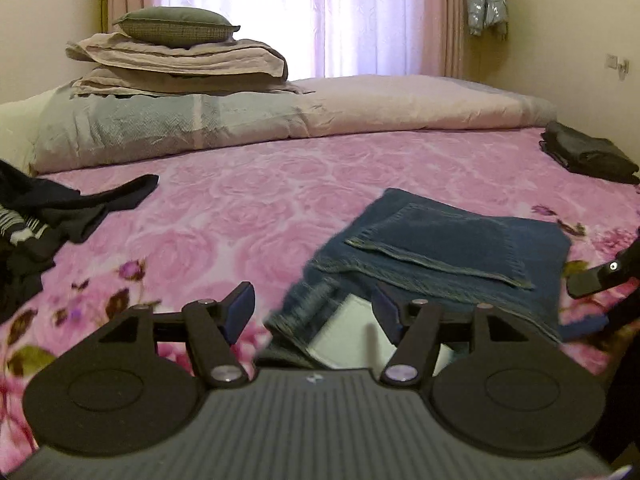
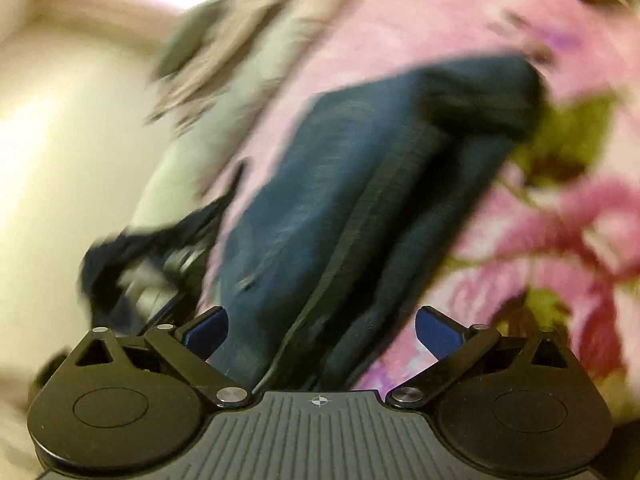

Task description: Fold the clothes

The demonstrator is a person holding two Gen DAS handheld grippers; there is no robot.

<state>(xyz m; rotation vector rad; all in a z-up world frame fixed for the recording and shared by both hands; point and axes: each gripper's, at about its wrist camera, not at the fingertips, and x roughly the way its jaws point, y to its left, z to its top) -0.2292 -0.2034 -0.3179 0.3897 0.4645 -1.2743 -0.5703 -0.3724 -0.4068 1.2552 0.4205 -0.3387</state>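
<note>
Folded blue jeans (image 1: 460, 240) lie on the pink floral bedspread (image 1: 240, 208), a back pocket facing up. My left gripper (image 1: 314, 312) stands open low over the jeans' near left corner. A blurred waistband edge lies between its fingers, and the pads do not press on it. In the right wrist view the picture is blurred and tilted. My right gripper (image 2: 320, 332) is open wide with the jeans (image 2: 360, 160) running between its fingers, not clamped. One of its fingers (image 1: 592, 280) shows at the right edge of the left wrist view, beside the jeans.
A heap of dark unfolded clothes (image 1: 40, 220) lies at the left edge of the bed. A folded dark garment (image 1: 588, 156) sits at the far right. A rolled quilt (image 1: 280, 116) with stacked bedding and a pillow (image 1: 176, 56) lines the back. A jacket (image 1: 486, 0) hangs on the wall.
</note>
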